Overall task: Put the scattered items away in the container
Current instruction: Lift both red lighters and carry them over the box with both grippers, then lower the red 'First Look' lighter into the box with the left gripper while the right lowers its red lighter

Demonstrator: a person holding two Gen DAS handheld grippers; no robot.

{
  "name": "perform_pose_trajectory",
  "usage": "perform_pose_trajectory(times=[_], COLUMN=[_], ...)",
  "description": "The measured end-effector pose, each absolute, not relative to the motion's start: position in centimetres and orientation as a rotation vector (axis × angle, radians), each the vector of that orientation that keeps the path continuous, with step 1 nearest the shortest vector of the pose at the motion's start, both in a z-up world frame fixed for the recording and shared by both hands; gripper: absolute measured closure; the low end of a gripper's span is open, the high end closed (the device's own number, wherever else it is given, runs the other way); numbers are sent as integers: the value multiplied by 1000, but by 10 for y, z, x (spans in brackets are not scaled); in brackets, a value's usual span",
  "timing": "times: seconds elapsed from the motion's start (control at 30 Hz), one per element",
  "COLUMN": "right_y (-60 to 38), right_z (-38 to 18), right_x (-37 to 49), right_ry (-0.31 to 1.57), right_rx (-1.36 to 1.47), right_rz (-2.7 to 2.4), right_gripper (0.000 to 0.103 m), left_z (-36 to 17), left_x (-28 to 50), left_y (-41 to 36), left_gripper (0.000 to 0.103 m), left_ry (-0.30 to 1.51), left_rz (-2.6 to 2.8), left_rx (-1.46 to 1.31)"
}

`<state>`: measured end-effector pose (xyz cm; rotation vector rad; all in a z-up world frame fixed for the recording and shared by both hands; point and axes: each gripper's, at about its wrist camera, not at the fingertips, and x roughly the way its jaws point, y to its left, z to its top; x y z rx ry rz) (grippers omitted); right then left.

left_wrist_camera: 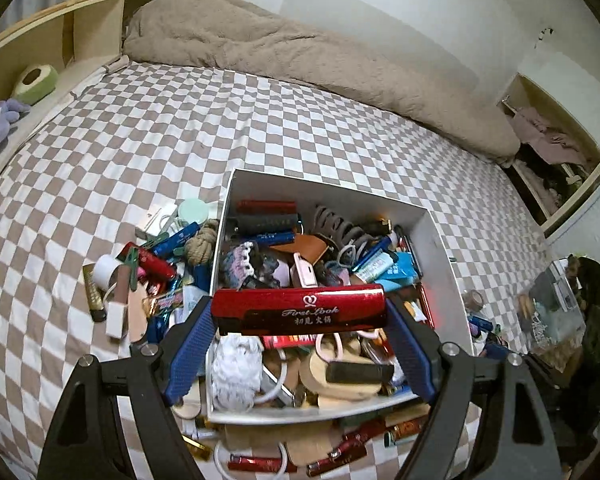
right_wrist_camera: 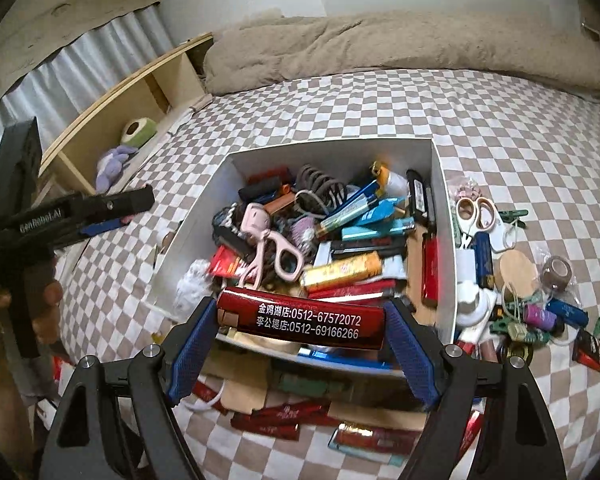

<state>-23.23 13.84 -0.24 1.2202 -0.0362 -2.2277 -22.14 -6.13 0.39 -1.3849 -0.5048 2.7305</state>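
Observation:
A white box (left_wrist_camera: 440, 248) (right_wrist_camera: 440, 184), crammed with lighters, hair clips and other small items, sits on the checked bed. My left gripper (left_wrist_camera: 300, 312) is shut lengthwise on a red lighter (left_wrist_camera: 300, 308) with gold script, held above the box's near half. My right gripper (right_wrist_camera: 300, 320) is shut end to end on another red lighter (right_wrist_camera: 300, 320) printed with white phone numbers, above the box's near edge. In the right wrist view the left gripper (right_wrist_camera: 100, 208) shows at the far left, held by a hand (right_wrist_camera: 44, 308). Loose items lie scattered around the box (left_wrist_camera: 148, 272) (right_wrist_camera: 520, 300).
More red lighters (left_wrist_camera: 340, 452) (right_wrist_camera: 284, 416) lie in front of the box. White scissors (right_wrist_camera: 476, 212) and a tape roll (right_wrist_camera: 558, 272) rest right of it. A beige duvet (left_wrist_camera: 300, 60) lines the far side, and a wooden shelf (left_wrist_camera: 40, 52) with plush toys runs along the left.

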Motion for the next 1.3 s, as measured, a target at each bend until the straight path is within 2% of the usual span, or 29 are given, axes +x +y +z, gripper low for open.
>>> perform_pose_trajectory(times=[0.4,1.0,1.1,1.3], right_y=[135,125,128,135], right_z=[-4,-28,-29,-34], right_x=[-284,-316,-319,-317], right_ry=[-174,-114,-118,-155], right_rx=[1210,1270,1270,1262], right_rz=[-2277,-2211,-2211,-2184], right_gripper=[20,20,20,20], left_z=[-32,-64,-65,-50], left_x=[-267,-333,-335,-323], left_y=[-57,-53,-49,-46], left_gripper=[20,20,20,20], left_ry=[-570,-573,-508,-227], left_rz=[2679,2673,2659,2663], left_rx=[-1460,-1514,-1516,-1503])
